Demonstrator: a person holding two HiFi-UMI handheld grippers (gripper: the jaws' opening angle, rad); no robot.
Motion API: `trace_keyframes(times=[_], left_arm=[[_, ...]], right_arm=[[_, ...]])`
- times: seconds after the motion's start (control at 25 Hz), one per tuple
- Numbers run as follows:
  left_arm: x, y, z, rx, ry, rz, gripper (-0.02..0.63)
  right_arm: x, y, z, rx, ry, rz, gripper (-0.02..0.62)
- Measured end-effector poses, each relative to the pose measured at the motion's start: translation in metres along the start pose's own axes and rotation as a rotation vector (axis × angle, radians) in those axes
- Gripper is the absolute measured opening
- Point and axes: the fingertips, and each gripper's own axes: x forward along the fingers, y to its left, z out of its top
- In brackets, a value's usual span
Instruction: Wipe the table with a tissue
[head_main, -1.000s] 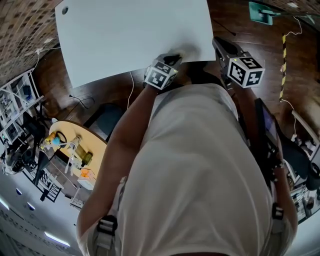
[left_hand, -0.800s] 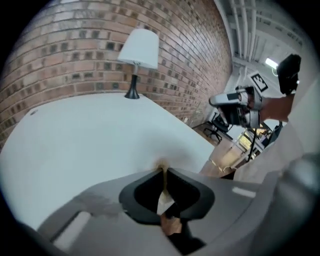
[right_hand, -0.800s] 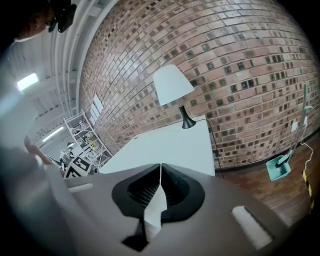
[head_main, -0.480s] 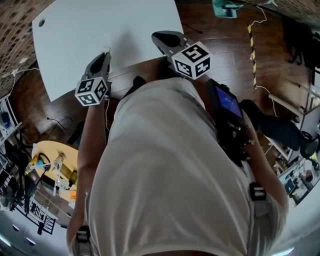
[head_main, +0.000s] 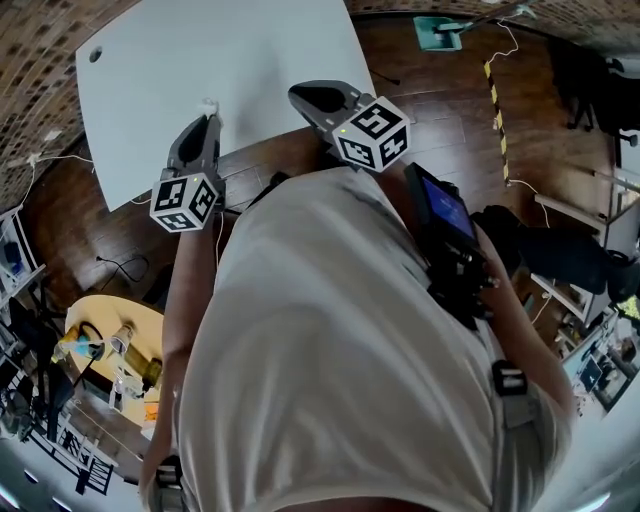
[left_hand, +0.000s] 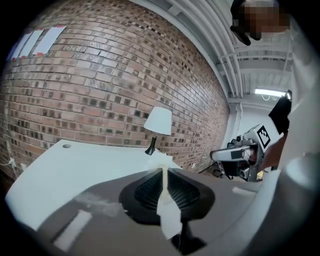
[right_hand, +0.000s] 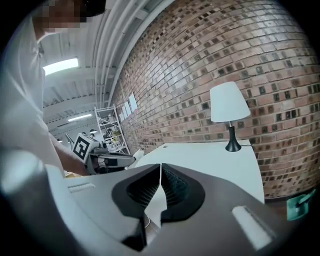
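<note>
Brick wall (left_hand: 100, 90) backs the white table (head_main: 230, 60), with a lamp (right_hand: 229, 102) near the table's far edge. The left gripper (head_main: 208, 122) sits just inside the near edge, its jaws pinching a white tissue (left_hand: 169, 220) whose tuft sticks out past the tips. Beside it at the same edge, the right gripper (head_main: 305, 97) has its jaws pressed together on nothing.
</note>
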Motion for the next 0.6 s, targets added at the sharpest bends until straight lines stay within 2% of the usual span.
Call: trace_keyframes(times=[0.4,0.6], left_arm=[[-0.041,0.009,-0.014,-0.025,-0.018,0.007,0.036],[-0.050,-0.004,-0.023,-0.032,-0.006,-0.014,0.036]], right_arm=[[0.007,0.035,-0.007,0.003,0.006,-0.001,0.012],[-0.006,0.043,-0.009,0.024,0.002,-0.026,0.012]])
